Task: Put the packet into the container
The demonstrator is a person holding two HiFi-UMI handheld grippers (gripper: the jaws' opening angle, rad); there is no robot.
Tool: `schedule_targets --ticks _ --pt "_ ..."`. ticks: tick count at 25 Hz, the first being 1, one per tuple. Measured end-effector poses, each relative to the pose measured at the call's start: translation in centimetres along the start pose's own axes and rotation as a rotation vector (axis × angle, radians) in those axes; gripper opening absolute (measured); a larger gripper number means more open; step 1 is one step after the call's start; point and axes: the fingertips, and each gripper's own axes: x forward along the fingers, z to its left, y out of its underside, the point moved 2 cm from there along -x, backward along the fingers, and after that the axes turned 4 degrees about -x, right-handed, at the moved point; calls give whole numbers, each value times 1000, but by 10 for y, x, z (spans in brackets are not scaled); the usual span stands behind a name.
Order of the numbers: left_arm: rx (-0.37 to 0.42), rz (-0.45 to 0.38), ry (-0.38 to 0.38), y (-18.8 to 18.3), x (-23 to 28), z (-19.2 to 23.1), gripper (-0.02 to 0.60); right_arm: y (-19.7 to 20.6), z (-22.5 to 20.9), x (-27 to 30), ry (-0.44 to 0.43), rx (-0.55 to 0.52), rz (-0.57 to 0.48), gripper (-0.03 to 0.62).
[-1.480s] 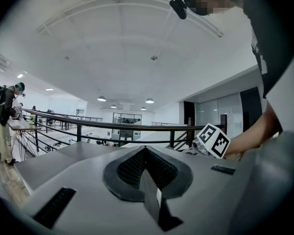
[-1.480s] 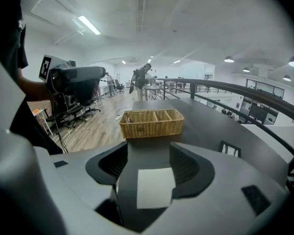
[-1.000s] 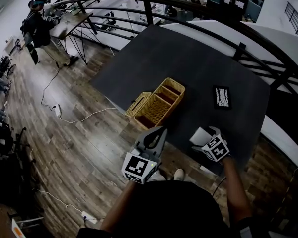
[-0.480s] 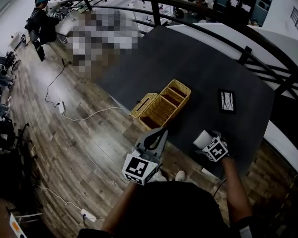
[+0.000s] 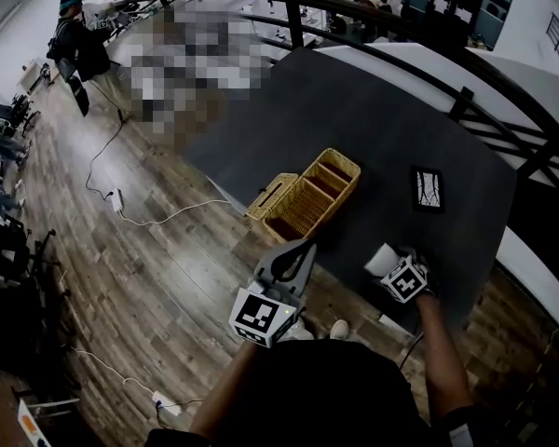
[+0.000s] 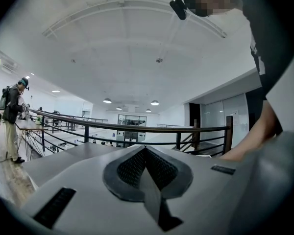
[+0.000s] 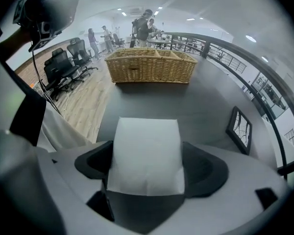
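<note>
A white packet [image 7: 146,153] fills the gap between the jaws of my right gripper [image 7: 146,166], and both pads touch its sides as the jaws are closing on it. In the head view this gripper [image 5: 396,266] sits at the near edge of the dark table [image 5: 354,110], with the packet [image 5: 382,259] sticking out ahead of it. The woven container [image 5: 307,198], a basket with compartments, stands at the table's left edge, straight ahead in the right gripper view [image 7: 149,65]. My left gripper [image 5: 293,254] is shut and holds nothing; its pads [image 6: 159,168] meet, pointing up at a railing.
A small black picture frame [image 5: 427,188] lies on the table right of the basket, also shown as the frame [image 7: 237,126] in the right gripper view. A black railing [image 5: 466,101] runs behind the table. Wooden floor with cables [image 5: 121,212] lies to the left, where a person [image 5: 74,26] stands far off.
The right gripper with the packet has edged slightly right along the table's near edge. The left gripper has hardly moved.
</note>
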Motion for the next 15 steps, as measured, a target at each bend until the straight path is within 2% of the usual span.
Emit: schedule_targets --ticks 1,6,15 --pt "0 0 -1 1 -1 0 6 1 -1 1 6 -5 5 440" --pt "3 3 -6 1 -4 1 6 -3 2 -6 7 -9 28 403" --pt "5 2 -39 0 -15 12 6 -40 -1 -18 10 -26 -28 396"
